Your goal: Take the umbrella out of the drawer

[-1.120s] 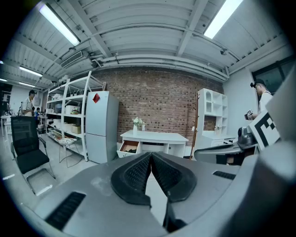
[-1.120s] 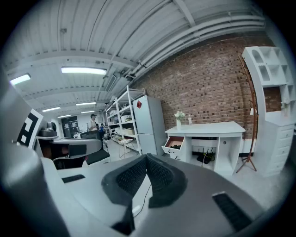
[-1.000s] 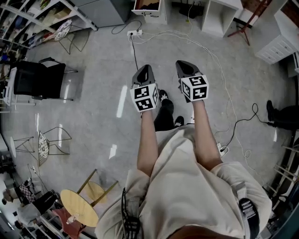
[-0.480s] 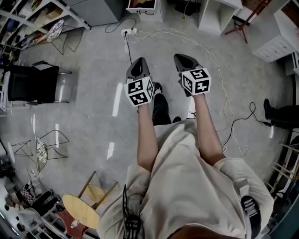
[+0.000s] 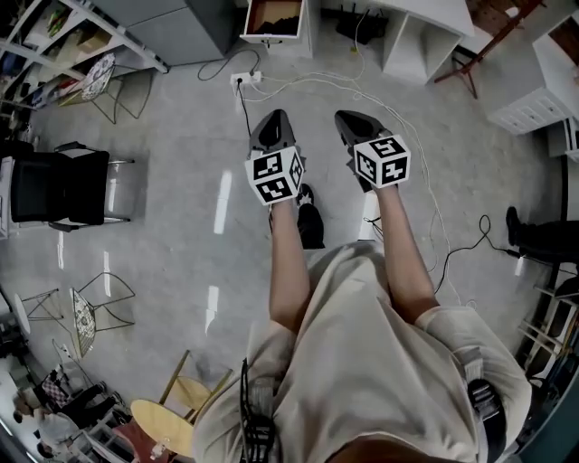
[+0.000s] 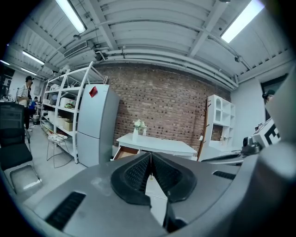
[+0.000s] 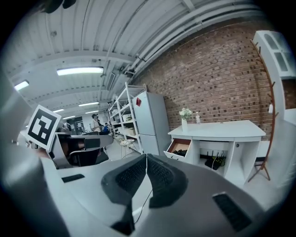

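Observation:
A white desk (image 7: 217, 129) stands against the brick wall, with its left drawer (image 7: 179, 147) pulled open. Something dark (image 7: 181, 152) lies in the drawer, too small to make out as an umbrella. In the head view the open drawer (image 5: 274, 18) sits at the top edge, well ahead of both grippers. My left gripper (image 5: 274, 118) and right gripper (image 5: 346, 118) are held side by side at arm's length over the floor. Both are shut and empty. The left gripper (image 6: 151, 155) points toward the desk (image 6: 155, 144), and the right gripper (image 7: 146, 157) points left of the drawer.
A grey refrigerator (image 6: 95, 125) and metal shelving (image 6: 60, 111) stand left of the desk, with a white shelf unit (image 6: 219, 120) and a coat rack (image 7: 266, 115) to the right. Cables (image 5: 398, 99) and a power strip (image 5: 242, 78) lie on the floor ahead. A black chair (image 5: 59, 190) stands at left.
The person has walked toward the desk, carrying both shut grippers forward. The open drawer has come further into the top of the head view.

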The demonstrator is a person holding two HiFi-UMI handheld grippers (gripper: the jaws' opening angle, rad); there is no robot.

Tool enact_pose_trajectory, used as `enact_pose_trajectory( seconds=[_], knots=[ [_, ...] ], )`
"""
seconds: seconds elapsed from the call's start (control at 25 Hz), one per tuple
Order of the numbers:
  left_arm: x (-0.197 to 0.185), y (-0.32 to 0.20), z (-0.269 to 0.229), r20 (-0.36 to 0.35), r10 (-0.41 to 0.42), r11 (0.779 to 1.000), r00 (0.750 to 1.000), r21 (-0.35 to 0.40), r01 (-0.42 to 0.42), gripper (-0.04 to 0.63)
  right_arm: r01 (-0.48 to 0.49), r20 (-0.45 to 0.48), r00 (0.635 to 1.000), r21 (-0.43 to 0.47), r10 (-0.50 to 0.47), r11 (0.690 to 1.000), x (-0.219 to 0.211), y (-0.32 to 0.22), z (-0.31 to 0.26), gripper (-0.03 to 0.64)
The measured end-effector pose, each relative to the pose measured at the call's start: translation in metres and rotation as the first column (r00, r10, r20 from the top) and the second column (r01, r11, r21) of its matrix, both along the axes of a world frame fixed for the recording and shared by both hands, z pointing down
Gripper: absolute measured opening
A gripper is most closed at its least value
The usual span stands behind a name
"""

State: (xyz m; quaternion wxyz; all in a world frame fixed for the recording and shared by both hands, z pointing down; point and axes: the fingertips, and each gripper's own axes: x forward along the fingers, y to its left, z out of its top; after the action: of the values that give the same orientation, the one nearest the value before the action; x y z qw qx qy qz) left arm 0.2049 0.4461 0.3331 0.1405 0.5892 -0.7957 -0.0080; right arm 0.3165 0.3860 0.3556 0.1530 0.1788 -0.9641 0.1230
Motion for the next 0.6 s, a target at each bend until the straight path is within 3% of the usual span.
enact_pose_trajectory(
  seconds=[0.6],
  knots=[
    [-0.13,-0.138,-0.003,-0.02,0.099,0.995,0.995,0.009,-0.099,0.011,-0.14,-0.025,0.99,-0.007,0.14,0.99,-0.107,-0.131,0.001,0.069]
  ],
)
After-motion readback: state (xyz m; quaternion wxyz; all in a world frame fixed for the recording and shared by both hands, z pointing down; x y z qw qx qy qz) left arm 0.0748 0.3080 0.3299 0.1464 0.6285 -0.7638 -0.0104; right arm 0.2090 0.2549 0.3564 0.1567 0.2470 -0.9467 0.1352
